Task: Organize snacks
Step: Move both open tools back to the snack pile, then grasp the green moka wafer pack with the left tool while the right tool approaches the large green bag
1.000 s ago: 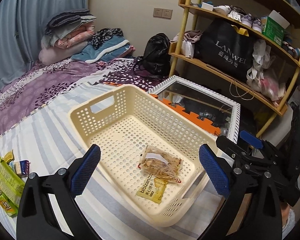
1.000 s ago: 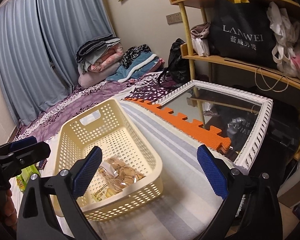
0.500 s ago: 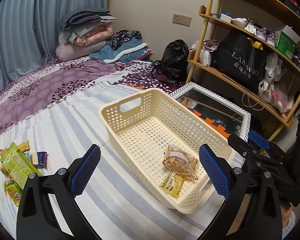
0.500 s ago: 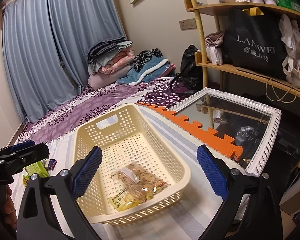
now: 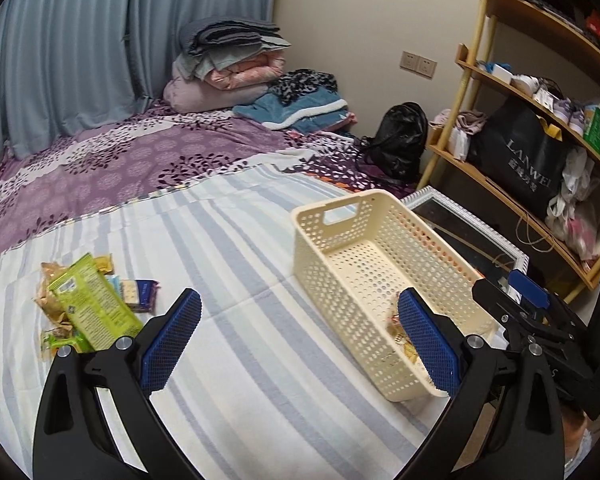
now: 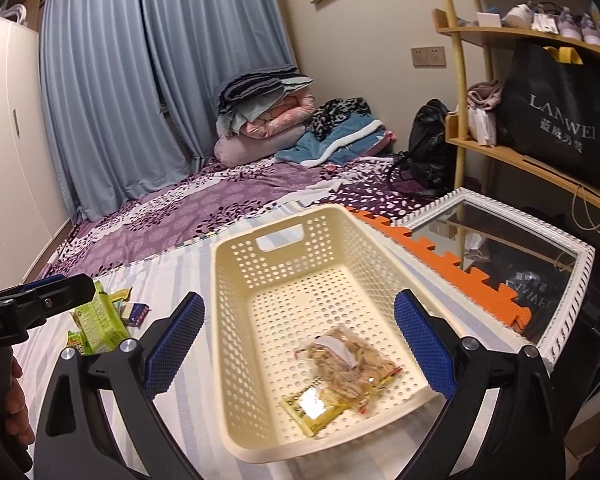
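Observation:
A cream perforated basket point(image 5: 328, 240) point(image 6: 236, 280) stands on the striped bedsheet. Inside it lie a clear bag of brown snacks point(image 6: 350, 362) and a yellow packet point(image 6: 314, 404). A pile of loose snacks lies to the left on the sheet, with a large green packet point(image 5: 92, 306) point(image 6: 98, 320) on top and a dark blue packet point(image 5: 142, 294) beside it. My left gripper point(image 5: 298, 344) is open and empty, hovering over the sheet between the pile and the basket. My right gripper point(image 6: 298, 344) is open and empty, above the basket's near end.
A framed mirror point(image 6: 512, 248) and orange foam mat point(image 6: 452, 264) lie right of the basket. Wooden shelves point(image 5: 512, 168) hold a black bag and shoes. Folded bedding point(image 5: 236, 64) and a black backpack point(image 5: 400, 140) sit at the far end. A hand point(image 6: 8, 400) holds the left gripper.
Both grippers have swung left and pulled back. The left one went from over the basket to over the sheet, bringing the snack pile into fuller view. Both stayed open.

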`<state>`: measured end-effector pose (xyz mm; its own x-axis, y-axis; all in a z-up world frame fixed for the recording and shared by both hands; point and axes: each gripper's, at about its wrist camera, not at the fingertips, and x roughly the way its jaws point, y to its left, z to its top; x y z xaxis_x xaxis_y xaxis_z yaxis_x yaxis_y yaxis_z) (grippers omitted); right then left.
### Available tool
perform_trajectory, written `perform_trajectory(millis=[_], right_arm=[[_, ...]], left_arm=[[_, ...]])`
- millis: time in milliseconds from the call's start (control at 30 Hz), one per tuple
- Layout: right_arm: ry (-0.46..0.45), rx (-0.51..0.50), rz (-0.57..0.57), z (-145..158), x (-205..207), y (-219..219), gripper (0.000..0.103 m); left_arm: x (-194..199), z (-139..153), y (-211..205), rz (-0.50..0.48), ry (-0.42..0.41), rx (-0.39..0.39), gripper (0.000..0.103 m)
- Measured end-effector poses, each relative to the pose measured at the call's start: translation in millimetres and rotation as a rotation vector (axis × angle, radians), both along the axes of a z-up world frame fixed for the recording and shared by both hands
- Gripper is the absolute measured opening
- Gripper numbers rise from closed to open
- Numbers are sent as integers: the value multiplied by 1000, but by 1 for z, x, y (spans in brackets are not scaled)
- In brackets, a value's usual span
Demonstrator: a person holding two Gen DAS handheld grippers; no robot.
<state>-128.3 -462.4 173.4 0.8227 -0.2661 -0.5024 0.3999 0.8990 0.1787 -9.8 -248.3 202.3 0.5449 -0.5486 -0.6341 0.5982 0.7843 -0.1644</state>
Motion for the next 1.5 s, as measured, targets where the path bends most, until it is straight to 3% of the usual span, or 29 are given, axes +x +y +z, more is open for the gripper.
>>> perform_trajectory(millis=[533,1000,1300,1500], right_arm=[[33,-47,152,9,33,76,98],[96,-46,306,-2,72,141,98],[129,-31,365,-13,90,162,98],[168,-15,381,-28,96,167,98]], left_arm=[[19,-3,91,170,18,-31,100],[33,-20,163,305,45,-42,100],[40,-41,196,376,80,-18,100],[42,-80,223,443,163,22,100]])
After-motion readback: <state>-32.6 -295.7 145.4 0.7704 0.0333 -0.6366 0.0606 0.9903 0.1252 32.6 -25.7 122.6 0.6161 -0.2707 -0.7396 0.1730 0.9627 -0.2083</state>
